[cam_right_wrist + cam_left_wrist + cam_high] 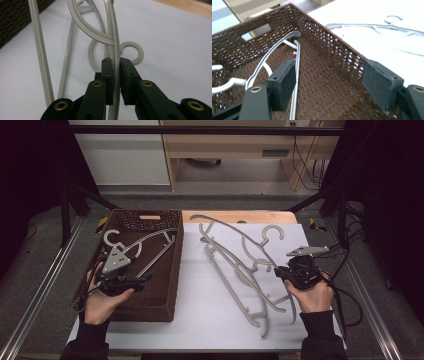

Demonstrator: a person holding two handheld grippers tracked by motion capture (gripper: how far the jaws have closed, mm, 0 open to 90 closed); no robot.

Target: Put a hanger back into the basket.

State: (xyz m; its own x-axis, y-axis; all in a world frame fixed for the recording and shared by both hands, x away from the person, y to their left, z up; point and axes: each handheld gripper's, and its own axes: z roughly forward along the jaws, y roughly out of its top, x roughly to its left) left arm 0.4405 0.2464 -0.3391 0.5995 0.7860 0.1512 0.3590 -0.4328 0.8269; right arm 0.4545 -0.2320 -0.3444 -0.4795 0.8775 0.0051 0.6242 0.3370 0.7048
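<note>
Nearest, right gripper [279,271] closed on a rail of one hanger [113,37], jaws pinching it flat between the pads, rail running straight away from the jaws along their own line in the right gripper view. Beyond the grip, a pile [240,265] of grey hangers on the white table [200,320], long axes lying roughly near-to-far and slanting toward the far left, hooks at the far end. Hard to say from the tangle which rails belong to the held hanger, so possibly snagged on its neighbours. To the left, a brown woven basket [172,270] just beside the pile, its long side parallel to the hangers' run. Left gripper [147,278] over the basket's near half, jaws wide apart and holding nothing, one pad [287,82] close beside the straight bar of a hanger [150,247] already lying inside. That hanger stretched along the basket's length, hook toward the far left corner. For a likely transfer, basket lying to the left of the held hanger, same long direction, so a sideways carry with little turning; right hand [312,297] nearer the pile, left hand [102,300] nearer the basket
</note>
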